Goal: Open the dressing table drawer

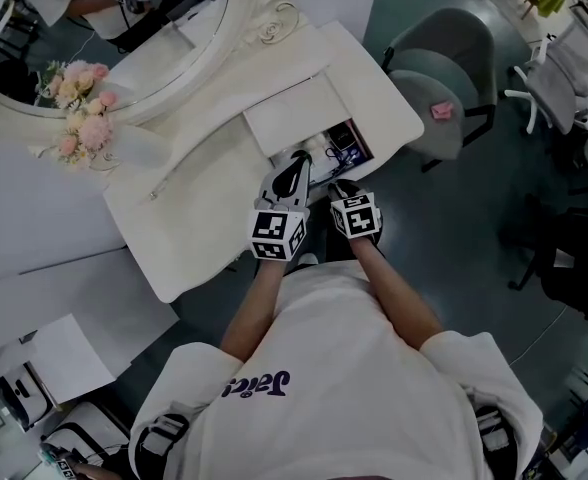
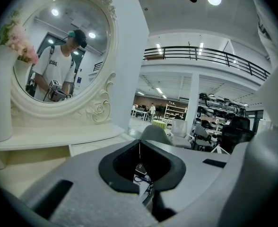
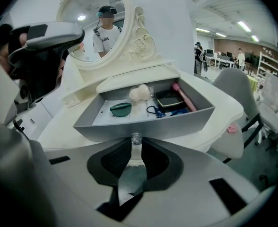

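Progress looks far along: the grey-sided drawer of the cream dressing table stands pulled well out from under the tabletop. It is open enough to show its contents: a green oval piece, a white puff, a black case and a pink stick.

The right gripper has its jaws pinched on the small clear glass knob at the middle of the drawer front. The left gripper has its jaws closed tip to tip with nothing between them. In the head view it sits just beside the right one, over the drawer's near edge.

By my reading little is left: perhaps a last bit of pull, then letting go of the knob.

How much travel remains cannot be told, since the drawer's back end is hidden under the tabletop. In the head view the grippers cover the knob. The blue cord-like thing in the drawer is too small to name.
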The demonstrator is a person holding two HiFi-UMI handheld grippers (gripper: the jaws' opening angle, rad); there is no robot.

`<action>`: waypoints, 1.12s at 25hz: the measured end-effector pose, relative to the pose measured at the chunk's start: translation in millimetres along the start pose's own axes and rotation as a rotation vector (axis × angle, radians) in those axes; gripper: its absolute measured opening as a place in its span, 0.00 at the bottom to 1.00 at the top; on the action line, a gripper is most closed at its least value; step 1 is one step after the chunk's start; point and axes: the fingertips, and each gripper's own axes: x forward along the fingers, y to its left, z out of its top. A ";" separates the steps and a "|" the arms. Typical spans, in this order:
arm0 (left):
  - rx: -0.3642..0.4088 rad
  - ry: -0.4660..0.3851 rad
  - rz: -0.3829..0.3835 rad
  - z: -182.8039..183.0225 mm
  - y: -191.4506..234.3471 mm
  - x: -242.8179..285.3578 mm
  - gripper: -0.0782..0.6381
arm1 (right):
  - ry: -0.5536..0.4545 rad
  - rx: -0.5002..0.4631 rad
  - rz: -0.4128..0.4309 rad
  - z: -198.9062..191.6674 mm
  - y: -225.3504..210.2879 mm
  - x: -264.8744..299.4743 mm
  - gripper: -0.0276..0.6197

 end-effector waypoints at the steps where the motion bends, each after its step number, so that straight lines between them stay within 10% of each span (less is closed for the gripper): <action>1: 0.001 0.001 0.001 -0.1 0.2 -1.1 0.13 | 0.003 0.002 0.000 -0.6 0.1 1.4 0.15; 15: 0.016 -0.031 0.025 10.3 10.0 -26.8 0.13 | -0.029 0.018 -0.076 -1.0 -6.8 -18.2 0.26; 28: 0.072 -0.151 0.024 53.1 1.8 -70.8 0.13 | -0.546 -0.033 -0.099 119.7 28.9 -139.1 0.14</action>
